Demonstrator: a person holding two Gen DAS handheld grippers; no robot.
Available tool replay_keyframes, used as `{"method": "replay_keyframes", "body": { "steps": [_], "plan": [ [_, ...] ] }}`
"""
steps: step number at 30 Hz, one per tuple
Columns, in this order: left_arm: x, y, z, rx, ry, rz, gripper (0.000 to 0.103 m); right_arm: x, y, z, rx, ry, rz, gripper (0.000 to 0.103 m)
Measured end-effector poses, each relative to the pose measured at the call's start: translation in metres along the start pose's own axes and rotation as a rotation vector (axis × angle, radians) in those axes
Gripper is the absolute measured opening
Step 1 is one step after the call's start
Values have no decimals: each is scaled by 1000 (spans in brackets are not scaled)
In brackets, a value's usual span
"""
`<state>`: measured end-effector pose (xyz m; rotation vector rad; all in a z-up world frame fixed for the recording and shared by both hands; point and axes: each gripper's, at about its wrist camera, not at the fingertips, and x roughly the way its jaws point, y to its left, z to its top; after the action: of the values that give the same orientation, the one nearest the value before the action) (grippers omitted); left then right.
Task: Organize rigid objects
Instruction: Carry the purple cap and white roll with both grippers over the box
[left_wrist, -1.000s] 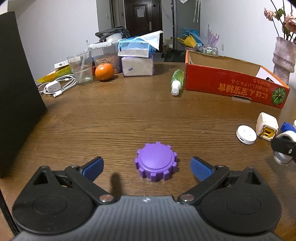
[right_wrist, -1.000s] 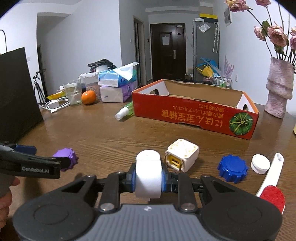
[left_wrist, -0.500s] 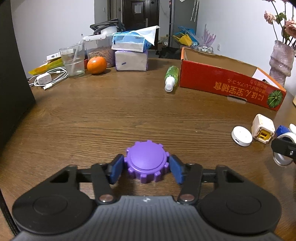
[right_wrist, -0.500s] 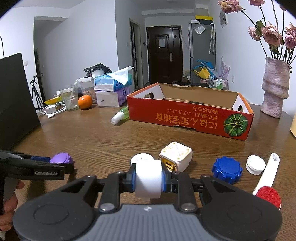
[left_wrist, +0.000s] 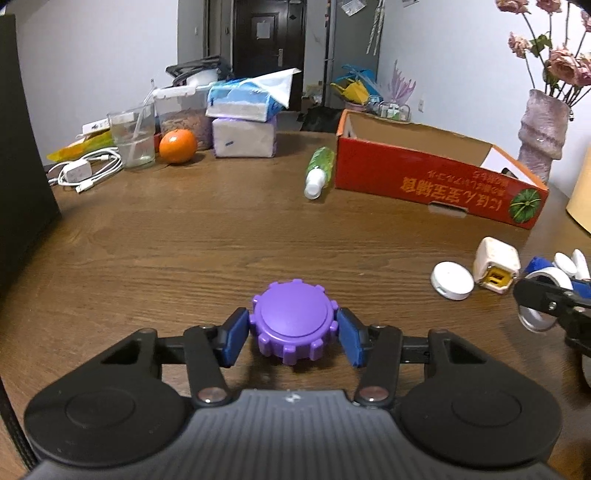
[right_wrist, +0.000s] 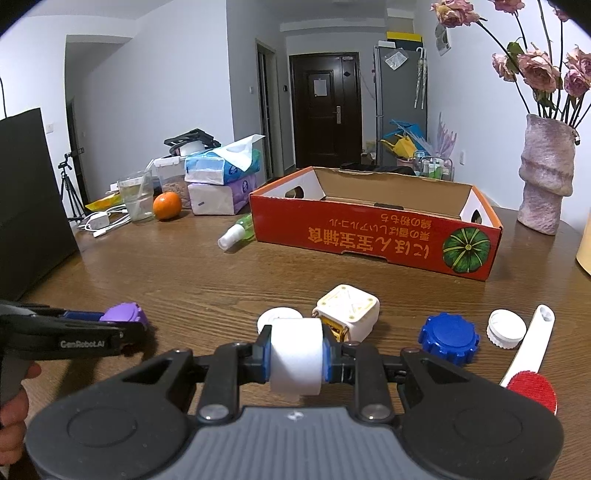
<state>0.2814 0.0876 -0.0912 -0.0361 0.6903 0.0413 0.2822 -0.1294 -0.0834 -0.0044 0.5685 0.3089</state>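
Observation:
My left gripper (left_wrist: 293, 334) is shut on a purple toothed cap (left_wrist: 293, 323) and holds it just above the wooden table (left_wrist: 221, 240); it also shows in the right wrist view (right_wrist: 122, 314). My right gripper (right_wrist: 295, 356) is shut on a white tape roll (right_wrist: 295, 356) and holds it above the table. On the table ahead lie a white round disc (right_wrist: 277, 315), a white cube adapter (right_wrist: 349, 310), a blue toothed cap (right_wrist: 448, 336), a white ribbed cap (right_wrist: 506, 328) and a white brush with a red head (right_wrist: 528, 354). The open red cardboard box (right_wrist: 369, 236) stands behind them.
A green spray bottle (right_wrist: 238, 230) lies left of the box. At the back left are tissue packs (left_wrist: 243, 125), an orange (left_wrist: 178, 146), a glass (left_wrist: 133, 138) and a white charger with cable (left_wrist: 79, 173). A vase (right_wrist: 546, 181) stands at the right. A black panel (left_wrist: 22, 147) stands at the left.
My left gripper closed on the purple cap and lifted it slightly. My right gripper rose a little with the tape roll in it.

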Motion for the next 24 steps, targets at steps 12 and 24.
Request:
{"method": "replay_keyframes", "body": {
  "steps": [12, 24],
  "plan": [
    [-16, -32, 22, 24, -63, -48, 54, -12, -12, 11, -3, -32, -8, 24],
    [-19, -67, 50, 47, -112, -94, 54, -15, -28, 29, -4, -62, -19, 24]
  ]
}}
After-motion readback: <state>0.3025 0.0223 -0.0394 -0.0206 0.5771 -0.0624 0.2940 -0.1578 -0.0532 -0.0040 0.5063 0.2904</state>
